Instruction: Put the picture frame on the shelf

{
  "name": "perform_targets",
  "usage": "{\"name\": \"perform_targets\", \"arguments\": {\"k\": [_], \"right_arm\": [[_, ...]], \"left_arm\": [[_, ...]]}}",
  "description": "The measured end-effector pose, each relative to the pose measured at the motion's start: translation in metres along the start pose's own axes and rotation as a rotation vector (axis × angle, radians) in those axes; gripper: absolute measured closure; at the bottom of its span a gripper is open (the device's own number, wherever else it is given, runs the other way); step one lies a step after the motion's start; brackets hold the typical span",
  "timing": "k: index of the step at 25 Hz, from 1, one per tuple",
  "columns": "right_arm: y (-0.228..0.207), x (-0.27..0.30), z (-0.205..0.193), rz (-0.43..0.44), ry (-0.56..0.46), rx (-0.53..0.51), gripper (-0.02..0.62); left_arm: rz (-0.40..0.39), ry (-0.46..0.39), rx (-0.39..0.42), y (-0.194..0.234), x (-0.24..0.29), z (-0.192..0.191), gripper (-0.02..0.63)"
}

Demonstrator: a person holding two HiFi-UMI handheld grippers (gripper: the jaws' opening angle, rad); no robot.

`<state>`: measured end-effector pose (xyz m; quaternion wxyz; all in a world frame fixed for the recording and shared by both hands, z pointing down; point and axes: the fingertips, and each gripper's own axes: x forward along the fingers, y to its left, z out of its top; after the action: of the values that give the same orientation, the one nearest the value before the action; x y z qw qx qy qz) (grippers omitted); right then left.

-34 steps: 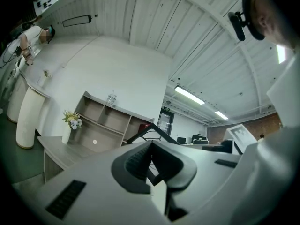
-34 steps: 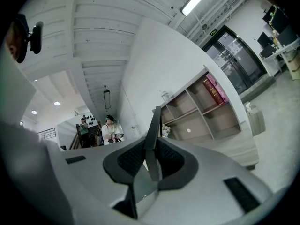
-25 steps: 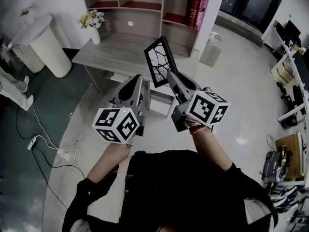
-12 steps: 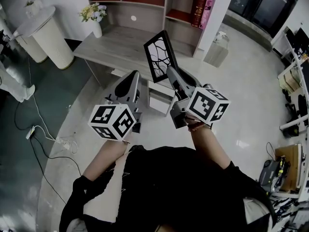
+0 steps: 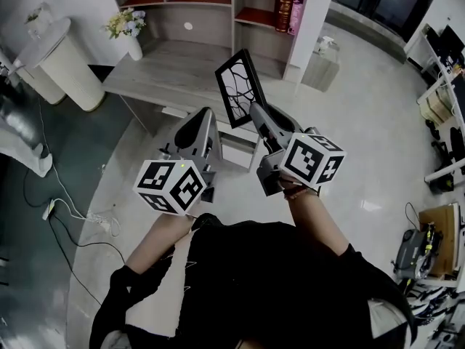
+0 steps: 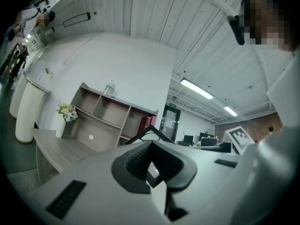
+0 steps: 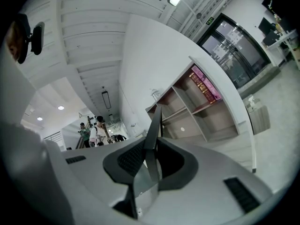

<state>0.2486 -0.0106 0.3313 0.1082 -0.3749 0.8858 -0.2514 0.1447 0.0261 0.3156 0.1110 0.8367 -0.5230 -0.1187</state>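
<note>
Right gripper [image 5: 256, 110] shifted, gripping one picture frame [image 5: 238, 87]; two books [image 5: 289, 3] on shelf [image 5: 211, 27].

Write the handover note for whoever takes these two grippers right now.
Right hand-held gripper: shut on the picture frame, gripped at its lower edge.
Left hand-held gripper: shut, empty.
Shelf stands ahead, behind the desk; books sit in its right compartment.
Done: frame in hand. Left: carry it over the desk, stand it in a free compartment, release.
</note>
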Motion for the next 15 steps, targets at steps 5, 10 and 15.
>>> {"name": "perform_targets", "arguments": {"k": [5, 10, 15], "right_arm": [[-0.011, 0.003, 0.004, -0.023, -0.011, -0.003, 0.518], [-0.026, 0.018, 0.009, -0.065, -0.022, 0.004, 0.518], [-0.040, 0.048, 0.013, -0.104, -0.042, 0.026, 0.518]], "left_arm": [[-0.029, 0.014, 0.006, 0.000, 0.012, -0.006, 0.595], [-0.028, 0.025, -0.014, 0.022, 0.030, -0.008, 0.595], [-0.022, 0.048, -0.013, 0.058, 0.049, -0.003, 0.595]]}}
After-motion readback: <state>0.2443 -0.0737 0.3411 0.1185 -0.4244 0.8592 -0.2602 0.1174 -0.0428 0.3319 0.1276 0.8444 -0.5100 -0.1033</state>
